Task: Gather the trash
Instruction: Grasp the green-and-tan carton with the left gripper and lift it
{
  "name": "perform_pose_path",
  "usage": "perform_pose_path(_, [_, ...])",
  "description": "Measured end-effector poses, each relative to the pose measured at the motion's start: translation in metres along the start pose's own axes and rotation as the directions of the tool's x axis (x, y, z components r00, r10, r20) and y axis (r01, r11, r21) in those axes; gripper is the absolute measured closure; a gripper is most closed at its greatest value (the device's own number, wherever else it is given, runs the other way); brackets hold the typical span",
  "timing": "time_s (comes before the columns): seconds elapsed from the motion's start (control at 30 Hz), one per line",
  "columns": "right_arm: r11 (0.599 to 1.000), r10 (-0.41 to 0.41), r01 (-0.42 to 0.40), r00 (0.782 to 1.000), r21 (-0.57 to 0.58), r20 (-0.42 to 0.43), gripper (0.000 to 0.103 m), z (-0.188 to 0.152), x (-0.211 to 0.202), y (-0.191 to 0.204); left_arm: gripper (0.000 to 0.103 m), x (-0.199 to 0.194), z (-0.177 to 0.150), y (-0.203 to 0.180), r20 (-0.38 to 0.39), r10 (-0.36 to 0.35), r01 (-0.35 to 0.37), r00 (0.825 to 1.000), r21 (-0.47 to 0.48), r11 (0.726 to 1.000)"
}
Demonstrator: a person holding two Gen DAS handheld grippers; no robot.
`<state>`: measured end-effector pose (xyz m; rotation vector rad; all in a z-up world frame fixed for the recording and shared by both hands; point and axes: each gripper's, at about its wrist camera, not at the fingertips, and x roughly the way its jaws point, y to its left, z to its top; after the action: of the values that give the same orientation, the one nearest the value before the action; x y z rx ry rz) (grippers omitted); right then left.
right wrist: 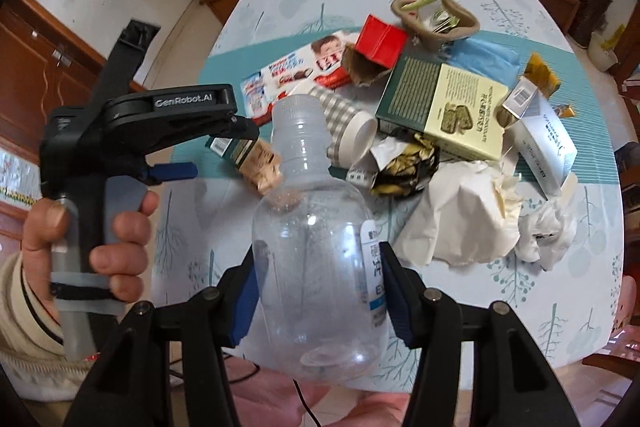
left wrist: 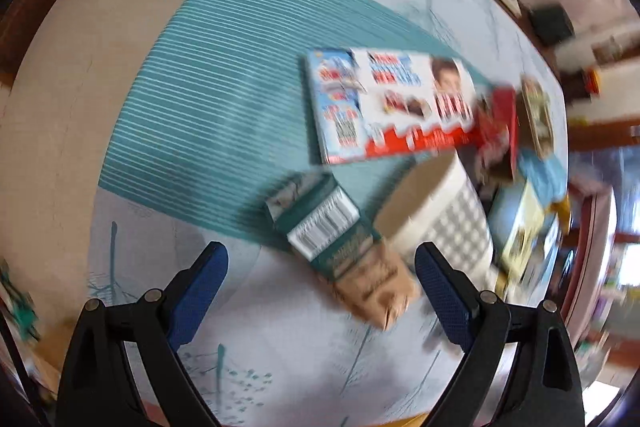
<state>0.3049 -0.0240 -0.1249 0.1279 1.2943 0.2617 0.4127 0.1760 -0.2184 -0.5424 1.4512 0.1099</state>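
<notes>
My right gripper (right wrist: 318, 259) is shut on a clear, empty plastic bottle (right wrist: 308, 227), its blue pads pressing the bottle's sides, neck pointing away, above the table's near edge. In the left wrist view, which is blurred, my left gripper (left wrist: 320, 255) is open just above a small green and tan carton (left wrist: 344, 247) that lies on the tablecloth. The right wrist view also shows that left gripper (right wrist: 212, 149), held by a hand and open over the same carton (right wrist: 252, 163). A checked paper cup (right wrist: 348, 127) lies on its side beside the carton.
Trash covers the table (right wrist: 560, 307): a chocolate box (right wrist: 292, 67), a red carton (right wrist: 380, 45), a green biscuit box (right wrist: 440, 107), crumpled white paper (right wrist: 460, 219), a white box (right wrist: 548, 147), gold foil (right wrist: 404, 167). A tan bag (right wrist: 436, 15) sits behind them. A sideboard stands beyond the table.
</notes>
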Motion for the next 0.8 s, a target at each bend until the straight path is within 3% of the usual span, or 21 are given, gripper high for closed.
perform_pose_path(0.2, [0.998,-0.013,0.011,1.000,0.062,0.024,0.048,-0.011,-0.005,-0.005,0.011,0.019,0.009,-0.004,0.000,0.060,-0.060,0.998,-0.030,0.998])
perform_pose_path(0.33, [0.995,-0.030,0.028,0.999,0.093,0.028,0.048,-0.017,-0.006,-0.008,0.021,0.028,0.006,-0.002,-0.028,0.057,-0.058,0.998,-0.032,0.998])
perform_pose_path(0.47, [0.992,-0.035,0.031,0.999,0.120,0.032,0.048,-0.024,-0.008,-0.011,0.041,0.030,0.000,0.003,-0.053,0.016,-0.018,0.998,-0.029,0.999])
perform_pose_path(0.5, [0.992,-0.035,0.030,0.999,0.126,0.033,0.048,-0.026,-0.007,-0.012,0.041,0.030,-0.001,0.004,-0.056,0.010,-0.012,0.998,-0.028,1.000])
perform_pose_path(0.6, [0.990,-0.035,0.029,0.999,0.137,0.040,0.049,-0.031,-0.008,-0.014,0.048,0.024,-0.006,0.008,-0.043,-0.010,0.010,0.999,-0.008,1.000])
perform_pose_path(0.73, [0.990,-0.021,0.014,0.998,0.137,0.054,0.049,-0.039,-0.011,-0.014,0.066,0.008,-0.016,0.005,-0.013,-0.011,0.012,1.000,0.068,0.998])
perform_pose_path(0.8, [0.991,-0.012,0.004,0.998,0.131,0.061,0.049,-0.044,-0.013,-0.015,0.066,0.002,-0.024,0.006,0.004,-0.005,0.005,1.000,0.094,0.996])
